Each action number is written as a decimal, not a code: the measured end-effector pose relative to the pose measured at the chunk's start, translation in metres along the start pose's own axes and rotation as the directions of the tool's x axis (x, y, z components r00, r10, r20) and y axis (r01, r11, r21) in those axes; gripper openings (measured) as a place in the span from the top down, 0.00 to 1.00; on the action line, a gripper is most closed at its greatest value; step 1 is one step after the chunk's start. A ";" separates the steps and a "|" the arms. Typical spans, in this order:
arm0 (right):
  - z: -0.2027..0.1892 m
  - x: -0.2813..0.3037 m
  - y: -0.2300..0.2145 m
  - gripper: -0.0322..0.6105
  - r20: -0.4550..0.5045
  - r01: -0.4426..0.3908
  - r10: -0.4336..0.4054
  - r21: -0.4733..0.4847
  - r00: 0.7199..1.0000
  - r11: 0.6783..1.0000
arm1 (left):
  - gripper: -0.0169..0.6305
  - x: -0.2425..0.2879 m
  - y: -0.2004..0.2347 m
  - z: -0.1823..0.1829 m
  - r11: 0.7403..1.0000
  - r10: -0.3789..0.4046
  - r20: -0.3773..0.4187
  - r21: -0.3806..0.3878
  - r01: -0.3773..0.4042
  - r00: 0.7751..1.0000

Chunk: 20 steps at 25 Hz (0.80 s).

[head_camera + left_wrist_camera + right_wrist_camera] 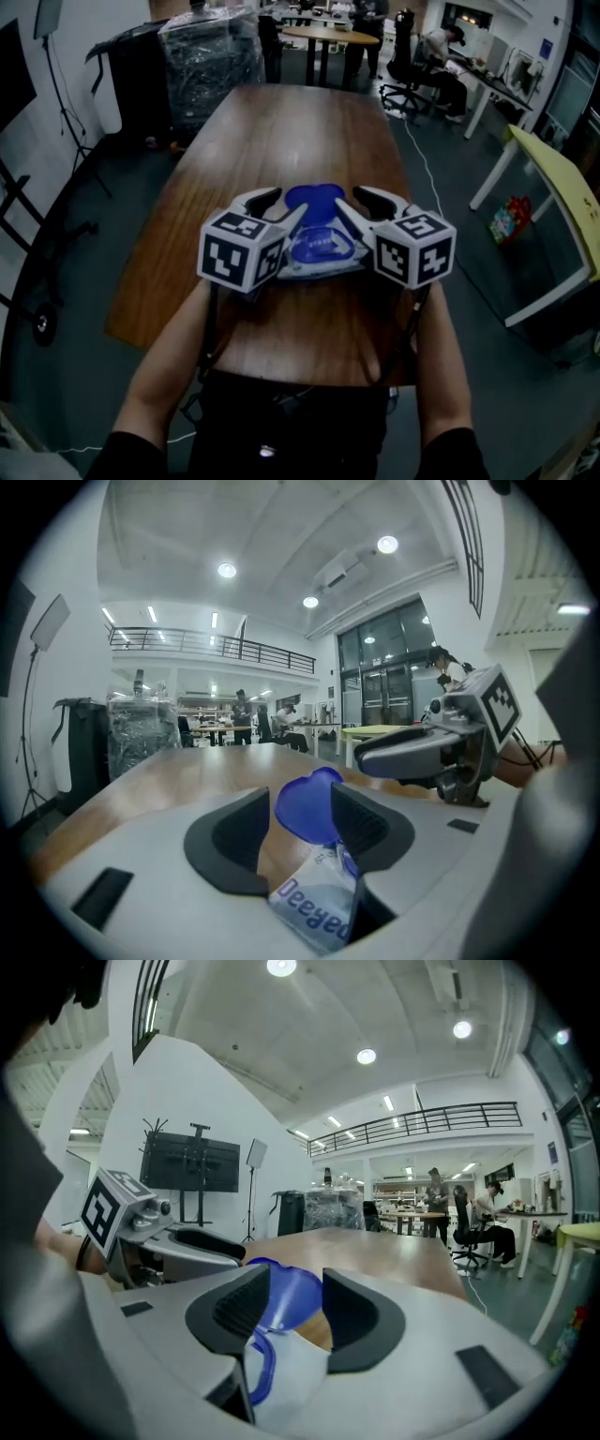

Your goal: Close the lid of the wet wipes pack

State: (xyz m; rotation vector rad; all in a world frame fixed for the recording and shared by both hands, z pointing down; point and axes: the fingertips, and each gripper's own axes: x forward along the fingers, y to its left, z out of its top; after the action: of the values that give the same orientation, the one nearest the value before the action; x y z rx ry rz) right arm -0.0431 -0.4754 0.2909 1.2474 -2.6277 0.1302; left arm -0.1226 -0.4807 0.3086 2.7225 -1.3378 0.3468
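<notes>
Wooden table [291, 131], wet wipes pack [319, 248] between left claw [278, 208] and right claw [359, 206]

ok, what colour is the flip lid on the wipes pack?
Blue. The lid stands open above the white pack. It shows best in the head view.

The head view looks steeply down on the wet wipes pack [319, 246] from above. Both gripper views sit low and close beside it, facing across the tabletop [281, 131]; all three share its lid [315, 199].
</notes>
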 end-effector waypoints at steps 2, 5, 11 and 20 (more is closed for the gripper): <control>-0.004 0.011 -0.004 0.66 -0.044 -0.019 0.018 -0.021 0.999 1.000 | 0.67 0.009 0.005 0.003 1.000 -0.011 -0.007 0.000 0.011 1.000; -0.013 0.026 -0.010 0.65 -0.109 -0.067 0.064 -0.025 0.992 0.997 | 0.67 0.021 0.011 0.004 1.000 -0.030 -0.026 0.006 0.030 0.999; -0.019 0.037 -0.019 0.66 -0.148 -0.115 0.115 0.005 0.982 0.993 | 0.67 0.034 0.009 -0.001 0.994 -0.111 -0.078 0.014 0.112 0.991; -0.006 0.013 0.000 0.66 -0.128 -0.161 0.157 -0.026 0.979 0.987 | 0.67 0.016 -0.016 0.008 0.982 -0.177 -0.070 0.047 0.181 0.982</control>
State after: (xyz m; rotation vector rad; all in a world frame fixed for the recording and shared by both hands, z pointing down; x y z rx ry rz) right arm -0.0496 -0.4843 0.2998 0.9826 -2.6057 0.1809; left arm -0.0990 -0.4842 0.3051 2.8207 -1.0724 0.4582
